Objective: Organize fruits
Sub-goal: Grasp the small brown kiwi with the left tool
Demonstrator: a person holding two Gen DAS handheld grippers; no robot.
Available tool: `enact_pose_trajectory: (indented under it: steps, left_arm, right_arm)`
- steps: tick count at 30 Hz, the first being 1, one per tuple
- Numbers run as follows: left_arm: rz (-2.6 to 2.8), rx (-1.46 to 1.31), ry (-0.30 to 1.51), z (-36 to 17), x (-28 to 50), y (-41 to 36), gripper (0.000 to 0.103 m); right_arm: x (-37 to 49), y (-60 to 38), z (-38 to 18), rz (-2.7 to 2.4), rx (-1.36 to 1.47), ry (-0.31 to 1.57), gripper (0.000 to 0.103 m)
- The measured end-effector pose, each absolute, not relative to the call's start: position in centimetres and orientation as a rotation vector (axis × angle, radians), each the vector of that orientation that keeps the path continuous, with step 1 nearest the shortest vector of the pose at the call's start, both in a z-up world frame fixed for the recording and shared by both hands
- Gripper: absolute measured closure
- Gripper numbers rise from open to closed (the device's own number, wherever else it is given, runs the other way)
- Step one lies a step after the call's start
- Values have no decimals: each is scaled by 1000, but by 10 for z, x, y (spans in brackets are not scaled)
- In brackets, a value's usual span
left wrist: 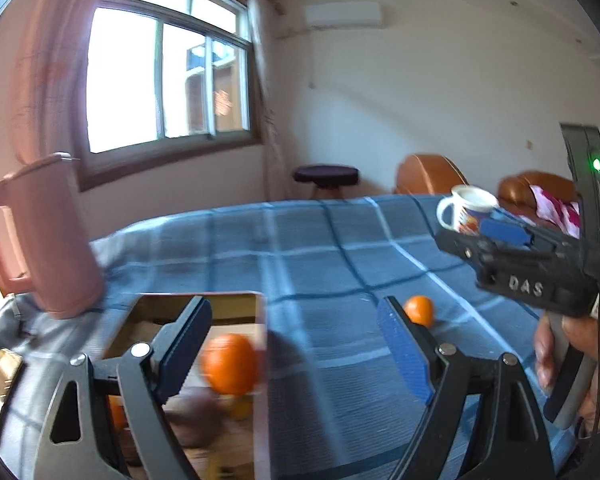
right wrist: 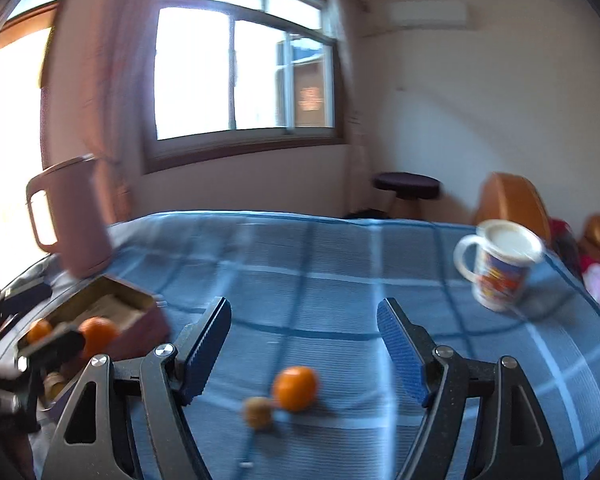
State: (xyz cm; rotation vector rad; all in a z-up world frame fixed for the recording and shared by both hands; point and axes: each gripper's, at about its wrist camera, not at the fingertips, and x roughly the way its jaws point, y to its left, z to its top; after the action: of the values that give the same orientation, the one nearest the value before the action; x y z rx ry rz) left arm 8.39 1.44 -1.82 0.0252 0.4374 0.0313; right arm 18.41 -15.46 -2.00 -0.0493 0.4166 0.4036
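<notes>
Both of your grippers stood spread with nothing between the pads. Your left gripper (left wrist: 296,344) hung over the near corner of the open box (left wrist: 204,304), where one orange (left wrist: 230,364) showed blurred just beside its left finger, at the box's rim (whether resting inside or dropping, the blur would not let me tell). Your right gripper (right wrist: 304,344) pointed across the blue checked cloth (right wrist: 340,248), and the loose orange (right wrist: 295,388) lay on the cloth low between its fingers, slightly left of centre, touching or nearly touching a small brown round fruit (right wrist: 258,412) on its near left. That pair lay well apart from the box, which sat off to your right gripper's left. So your right hand looked the nearer one for the next pick. Being round, the orange offered no long axis to line up with.
</notes>
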Motion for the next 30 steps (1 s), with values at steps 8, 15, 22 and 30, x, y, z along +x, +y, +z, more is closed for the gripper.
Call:
enact_pose_trajectory:
  steps: [8,15,22,30]
  left_arm:
    - [-63,74,593,-46,129,-36,17]
    - [-157,100,724,-63,153,-64,24]
    - [-282,29,858,-80,169,-65,73]
    - [-155,39,750,-66,160,-31,74]
  right_arm:
    - [199,-179,-37,335,-1,449,26]
    - [203,-184,-42,345,36,465,26]
    - [207,-182,-47,354,32,486,26]
    - [214,-167,-55,380,2,539,26]
